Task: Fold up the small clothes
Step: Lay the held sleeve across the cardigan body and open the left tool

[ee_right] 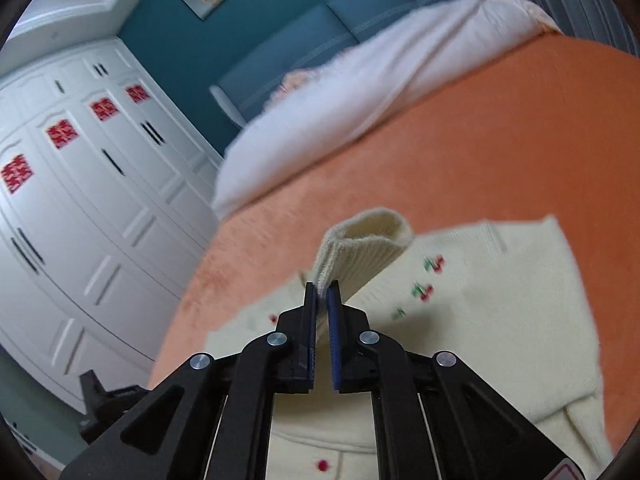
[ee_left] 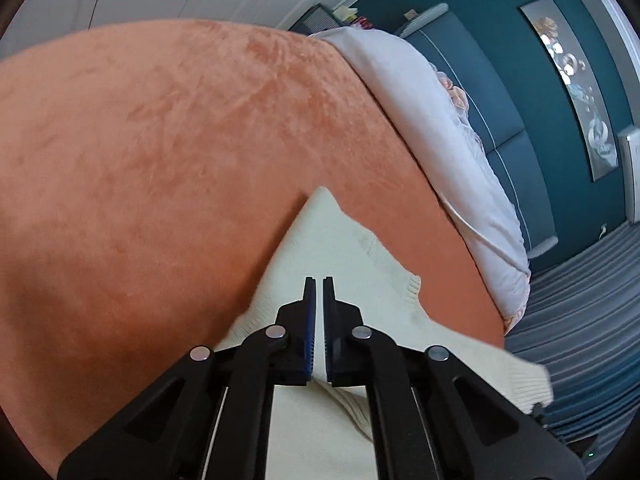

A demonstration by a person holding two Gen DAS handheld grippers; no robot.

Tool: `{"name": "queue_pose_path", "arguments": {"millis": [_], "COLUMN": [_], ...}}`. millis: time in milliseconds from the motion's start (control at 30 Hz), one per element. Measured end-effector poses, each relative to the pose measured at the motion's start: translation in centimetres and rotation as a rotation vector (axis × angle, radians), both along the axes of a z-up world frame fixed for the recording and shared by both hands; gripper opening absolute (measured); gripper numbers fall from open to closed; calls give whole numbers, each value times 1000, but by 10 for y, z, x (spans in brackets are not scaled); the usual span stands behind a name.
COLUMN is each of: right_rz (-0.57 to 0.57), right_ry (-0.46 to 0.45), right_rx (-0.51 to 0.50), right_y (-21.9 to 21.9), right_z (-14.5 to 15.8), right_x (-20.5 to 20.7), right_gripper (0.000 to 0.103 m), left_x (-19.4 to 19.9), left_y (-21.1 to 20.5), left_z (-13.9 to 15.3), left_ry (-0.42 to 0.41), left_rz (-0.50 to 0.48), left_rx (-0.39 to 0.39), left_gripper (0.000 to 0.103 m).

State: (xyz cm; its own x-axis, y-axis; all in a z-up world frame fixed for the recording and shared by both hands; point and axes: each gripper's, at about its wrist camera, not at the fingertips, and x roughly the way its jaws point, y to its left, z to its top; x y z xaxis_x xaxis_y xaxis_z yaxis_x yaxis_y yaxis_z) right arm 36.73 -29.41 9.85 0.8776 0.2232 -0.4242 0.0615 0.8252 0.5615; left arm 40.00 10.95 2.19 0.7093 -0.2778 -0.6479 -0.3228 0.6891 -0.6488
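Cream knit cardigan, small and embroidered with red cherries, spread on the orange blanket of the bed, close to the bed's near edge. Right gripper over the garment, fingers nearly together and pinching the ribbed cuff of one sleeve, cuff lifted clear of the cardigan body and standing up with its opening toward the far side. Red buttons along the cardigan front just below the right gripper. In the left wrist view, left gripper above the same cardigan, one corner of the knit pointing toward the middle of the bed, a ribbed hem edge beside the bed's right edge. Left fingers drawn almost together with a thin slit between the blue pads; cannot tell whether any fabric sits between them. White quilt bunched along the far edge of the bed, against the teal headboard. White wardrobe with red paper decorations beside the bed.
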Motion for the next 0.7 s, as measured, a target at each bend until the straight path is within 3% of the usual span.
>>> {"name": "queue_pose_path", "arguments": {"millis": [33, 67, 167, 233, 300, 367, 433, 467, 533, 600, 700], "right_rz": [-22, -36, -36, -41, -36, -34, -37, -37, -25, -5, 31], "right_ry": [3, 73, 380, 388, 347, 326, 301, 282, 235, 211, 393], "right_rx": [-39, -64, 10, 25, 27, 16, 28, 38, 34, 11, -55], "right_y": [-2, -6, -29, -32, -29, -25, -25, -25, -24, -22, -13], "right_z": [-2, -20, -110, -126, -121, -114, -107, -100, -84, -79, -127], "right_x": [-4, -1, 17, 8, 2, 2, -1, -3, -9, -17, -7], "right_gripper": [5, 6, 5, 5, 5, 5, 5, 5, 5, 4, 4], "left_x": [5, 8, -4, -15, -20, -14, -2, 3, 8, 9, 9], "left_y": [-3, -6, -11, -20, -28, -30, -22, -17, -7, -3, -7], "left_z": [-3, -11, -21, -19, -23, -36, -47, -48, -45, -42, -52], "left_ry": [21, 69, 115, 105, 128, 162, 180, 181, 166, 157, 189], "left_rz": [-23, -39, -49, -89, -98, -80, -32, -6, 28, 38, 2], "left_rx": [17, 16, -89, -116, -106, -123, -144, -141, -143, -96, -21], "left_gripper": [3, 3, 3, 14, 41, 39, 29, 13, 10, 10, 9]}}
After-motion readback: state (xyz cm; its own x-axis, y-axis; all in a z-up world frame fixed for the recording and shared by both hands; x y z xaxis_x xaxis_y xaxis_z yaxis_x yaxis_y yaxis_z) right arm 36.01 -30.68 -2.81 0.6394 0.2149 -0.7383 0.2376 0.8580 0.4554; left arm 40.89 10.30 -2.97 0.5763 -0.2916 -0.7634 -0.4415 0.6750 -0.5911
